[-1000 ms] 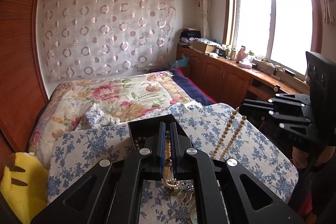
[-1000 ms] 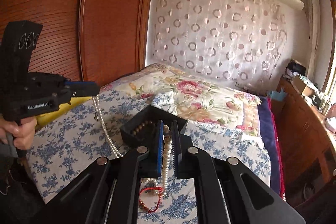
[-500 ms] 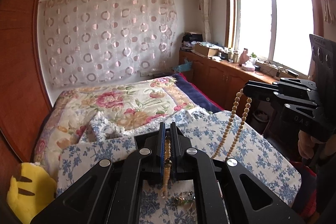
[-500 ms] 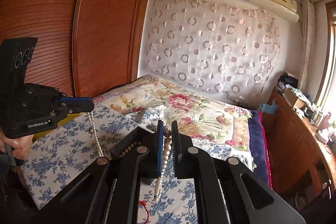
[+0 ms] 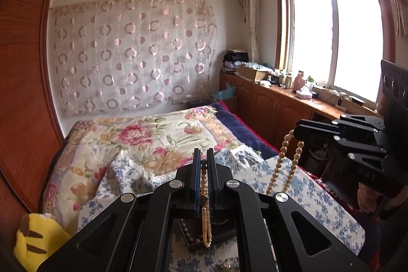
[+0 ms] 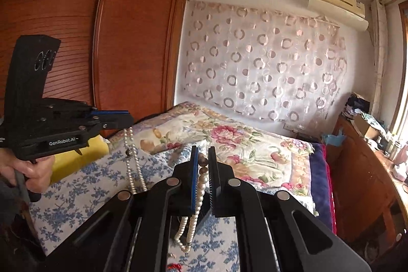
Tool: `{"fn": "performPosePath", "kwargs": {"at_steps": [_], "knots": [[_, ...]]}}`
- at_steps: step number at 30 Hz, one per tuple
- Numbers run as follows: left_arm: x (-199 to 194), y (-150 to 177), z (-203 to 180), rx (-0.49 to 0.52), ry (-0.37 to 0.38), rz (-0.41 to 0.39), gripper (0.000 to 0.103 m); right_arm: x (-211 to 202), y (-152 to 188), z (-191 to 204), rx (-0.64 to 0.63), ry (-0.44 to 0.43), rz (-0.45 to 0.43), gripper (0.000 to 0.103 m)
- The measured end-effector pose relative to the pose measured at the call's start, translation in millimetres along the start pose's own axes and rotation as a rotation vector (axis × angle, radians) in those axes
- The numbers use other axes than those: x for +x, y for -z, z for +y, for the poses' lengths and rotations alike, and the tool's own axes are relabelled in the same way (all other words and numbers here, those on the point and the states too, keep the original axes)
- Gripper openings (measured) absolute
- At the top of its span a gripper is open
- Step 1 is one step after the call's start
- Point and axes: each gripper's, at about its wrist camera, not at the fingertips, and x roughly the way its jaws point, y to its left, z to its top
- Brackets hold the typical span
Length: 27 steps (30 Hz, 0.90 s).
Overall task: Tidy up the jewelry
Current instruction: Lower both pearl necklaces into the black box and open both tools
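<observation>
Holding one long strand of cream-white pearl beads between both my tongs, I report as follows. My left tongs are clenched on the strand near its small dark clasp bead; from them a doubled loop of beads hangs down toward six o'clock. My right tongs are likewise clenched on the same strand, a brownish bead sitting at their tips, with a second doubled loop dangling below at six o'clock.

In the left wrist view, the right tongs appear at three o'clock, with two lines of beads falling from their tips toward the blue-and-white floral cloth. In the right wrist view, the left tongs appear at nine o'clock, gripped by a hand, with beads hanging from their tips over the same cloth.

Directly beneath the left tongs, at six o'clock, sits a black open jewelry box on the floral cloth, with dark beads inside; the hanging loop reaches down in front of it. Whether the loop touches the box I cannot tell. A red cord bracelet lies on the cloth at six o'clock in the right wrist view.

The cloth covers a raised surface beside a bed with a flowered quilt. A yellow plush toy lies at seven o'clock.
</observation>
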Motion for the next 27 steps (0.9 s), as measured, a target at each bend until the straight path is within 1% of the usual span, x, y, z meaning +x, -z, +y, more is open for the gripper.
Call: {"fn": "performPosePath", "kwargs": {"at_steps": [3, 7, 11, 15, 18, 23, 25, 27], "knots": [[9.4, -4.5, 1.1, 0.000, 0.003, 0.007, 0.004, 7.5, -10.2, -4.1, 0.001, -0.015, -0.006, 0.008], [28.1, -4.8, 4.5, -0.003, 0.008, 0.040, 0.004, 19.8, -23.2, -12.8, 0.004, -0.032, -0.011, 0.008], [45.6, -2.2, 10.0, -0.012, 0.013, 0.068, 0.004, 35.0, -28.0, -18.1, 0.010, -0.058, 0.001, 0.008], [58.8, 0.0, 15.6, -0.023, 0.017, 0.088, 0.004, 57.7, -16.8, -18.6, 0.016, -0.079, 0.042, 0.008], [65.2, -4.7, 16.2, -0.026, 0.024, 0.096, 0.004, 74.9, -7.2, -17.4, 0.023, -0.087, 0.078, 0.009], [59.9, -14.3, 13.1, -0.015, 0.032, 0.069, 0.004, 88.8, 5.3, -14.4, 0.032, -0.103, 0.106, 0.009], [61.6, -13.7, 12.7, -0.013, 0.034, 0.071, 0.004, 95.4, 11.8, -13.4, 0.037, -0.112, 0.123, 0.009], [68.2, -7.2, 12.4, -0.009, 0.029, 0.093, 0.004, 102.6, 18.4, -12.8, 0.035, -0.112, 0.140, 0.009]]}}
